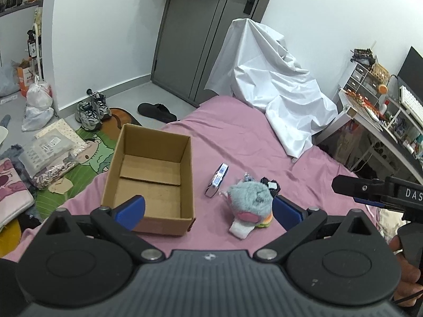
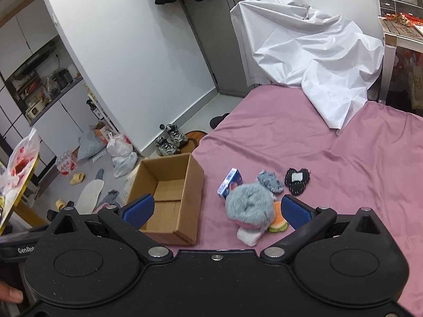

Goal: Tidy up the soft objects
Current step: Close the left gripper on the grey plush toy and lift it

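An open, empty cardboard box (image 1: 150, 179) (image 2: 169, 198) stands on the pink bed. Right of it lie a fluffy grey plush toy (image 1: 249, 198) (image 2: 249, 206) with a white foot, a burger-shaped toy (image 2: 278, 222) under its edge, a small grey fluffy piece (image 2: 269, 181), a black knitted piece (image 1: 270, 185) (image 2: 297, 179) and a small blue-and-white carton (image 1: 218, 179) (image 2: 230, 182). My left gripper (image 1: 208, 208) is open above the bed, between box and plush. My right gripper (image 2: 216, 208) is open likewise; its side also shows in the left wrist view (image 1: 370, 190).
A white sheet (image 1: 275, 84) (image 2: 312, 52) drapes over something at the bed's far end. A cluttered desk (image 1: 378, 121) stands at the right. Shoes (image 1: 92, 111), a slipper (image 1: 157, 112), bags and packages lie on the floor left of the bed. A grey door (image 1: 208, 34) is behind.
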